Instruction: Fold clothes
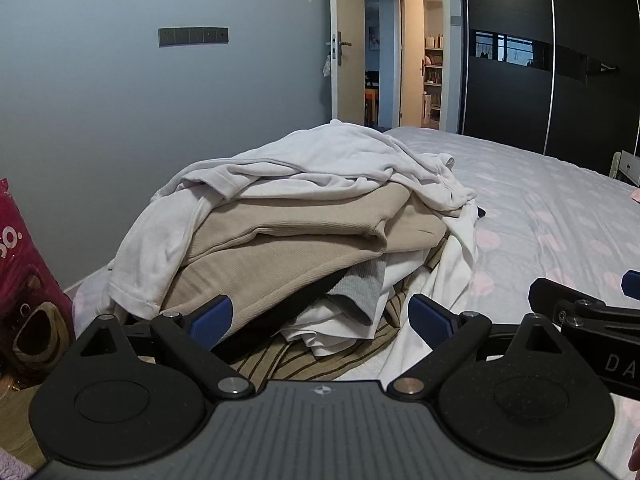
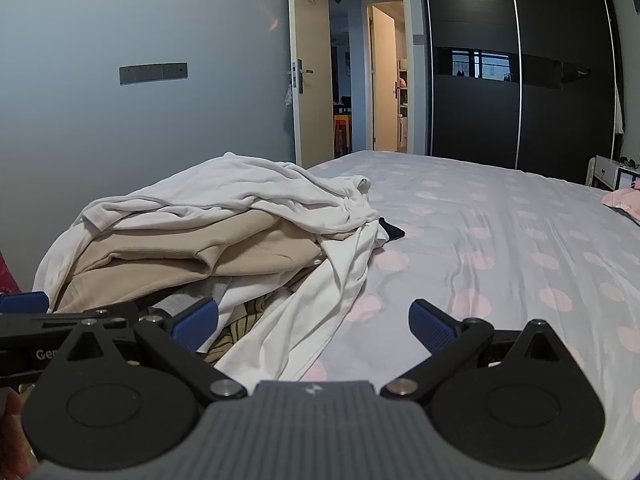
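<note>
Left gripper (image 1: 320, 318) at lower centre of its frame, jaws spread wide, nothing between. Right gripper (image 2: 314, 326) likewise at lower centre, jaws wide apart, empty.

Bed: a wide bed (image 2: 500, 240) under a pale grey sheet with pink dots, lightly creased.
Left side: a heap of clothes (image 1: 304, 216) rests on it; white tops over beige folded pieces, striped fabric at the bottom.
Far right edge: a pink cloth (image 2: 624, 202) lies there.
</note>
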### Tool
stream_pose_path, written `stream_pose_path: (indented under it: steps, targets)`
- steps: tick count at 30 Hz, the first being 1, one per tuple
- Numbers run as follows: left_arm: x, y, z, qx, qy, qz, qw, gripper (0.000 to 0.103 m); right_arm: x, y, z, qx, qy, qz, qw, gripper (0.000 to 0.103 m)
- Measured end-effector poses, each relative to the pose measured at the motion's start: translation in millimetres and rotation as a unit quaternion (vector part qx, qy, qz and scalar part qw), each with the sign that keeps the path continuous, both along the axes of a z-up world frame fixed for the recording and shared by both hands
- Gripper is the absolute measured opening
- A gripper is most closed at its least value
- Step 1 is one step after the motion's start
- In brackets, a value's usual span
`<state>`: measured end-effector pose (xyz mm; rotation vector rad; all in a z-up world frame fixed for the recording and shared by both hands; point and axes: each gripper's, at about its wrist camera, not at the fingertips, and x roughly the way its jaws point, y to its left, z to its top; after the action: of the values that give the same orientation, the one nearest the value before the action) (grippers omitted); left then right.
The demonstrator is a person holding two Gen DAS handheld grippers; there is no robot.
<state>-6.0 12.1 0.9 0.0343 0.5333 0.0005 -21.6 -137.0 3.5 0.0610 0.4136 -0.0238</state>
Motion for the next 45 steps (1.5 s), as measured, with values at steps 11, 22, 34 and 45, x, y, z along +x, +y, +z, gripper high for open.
stream_pose_path:
  steps: [11,22,34,45]
  targets:
    - [2.5,3.4,-1.8,-0.001,0.017,-0.002,0.9999,0.096,1.6,2.5,-2.5,0.002,0.002,0.001,1.000,0.102]
    - [13.5,12.9,-6.8,-0.003,0.038,0.004,0.9993,0.096,12.5,10.9,-5.4,-0.002,0.015,0.015,1.000,0.101]
    - [18.9,18.9,-7.2,-0.002,0.047,0.013,0.9988,0.096,21.6,18.6,-8.3,-0.010,0.021,0.024,0.999,0.101]
    - [27.8,20.9,0.8,-0.004,0.054,0.006,0.9985,0.093,26.0,22.0,-9.9,-0.007,0.027,0.028,0.999,0.100]
